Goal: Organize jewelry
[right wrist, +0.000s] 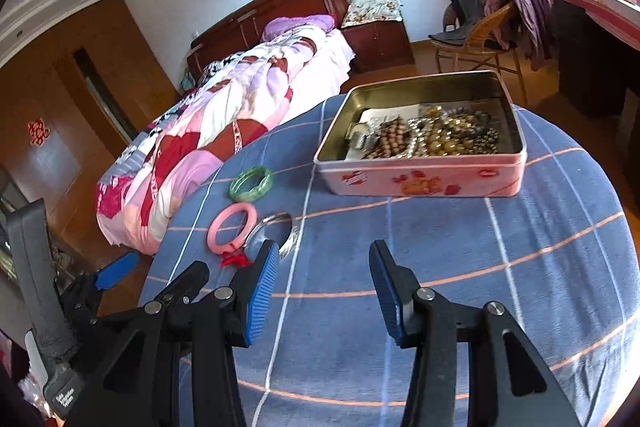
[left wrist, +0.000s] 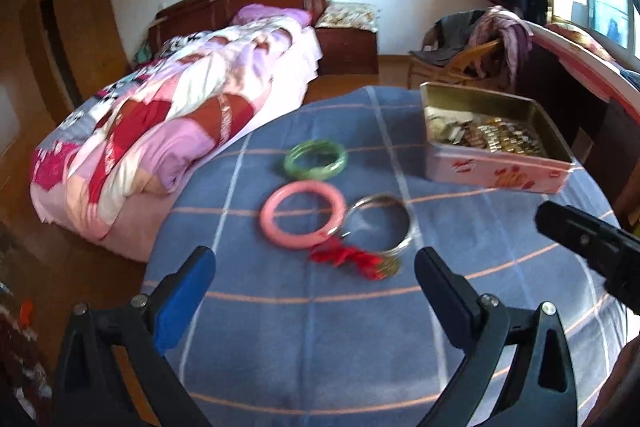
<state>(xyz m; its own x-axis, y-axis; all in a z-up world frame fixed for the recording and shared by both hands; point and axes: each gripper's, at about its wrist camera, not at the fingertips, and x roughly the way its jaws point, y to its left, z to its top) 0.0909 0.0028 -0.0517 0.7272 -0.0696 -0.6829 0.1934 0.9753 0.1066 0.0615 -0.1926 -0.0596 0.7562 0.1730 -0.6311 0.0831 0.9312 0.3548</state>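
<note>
In the left wrist view, the left tool (left wrist: 314,267) sits at the lower middle of the frame, its jaws spread wide with nothing between them. Just above it on the blue plaid tabletop (left wrist: 280,327) lie a silver bangle (left wrist: 378,223) with a red tassel (left wrist: 352,261), a pink bangle (left wrist: 302,215) touching it, and a green bangle (left wrist: 316,159) higher up. The pink tin (left wrist: 496,141), upper right, holds beaded jewelry (right wrist: 432,135). The right tool (right wrist: 324,279) hangs released and empty over bare cloth.

Red double-happiness sign (right wrist: 38,132) on wooden door, other lettering unreadable
</note>
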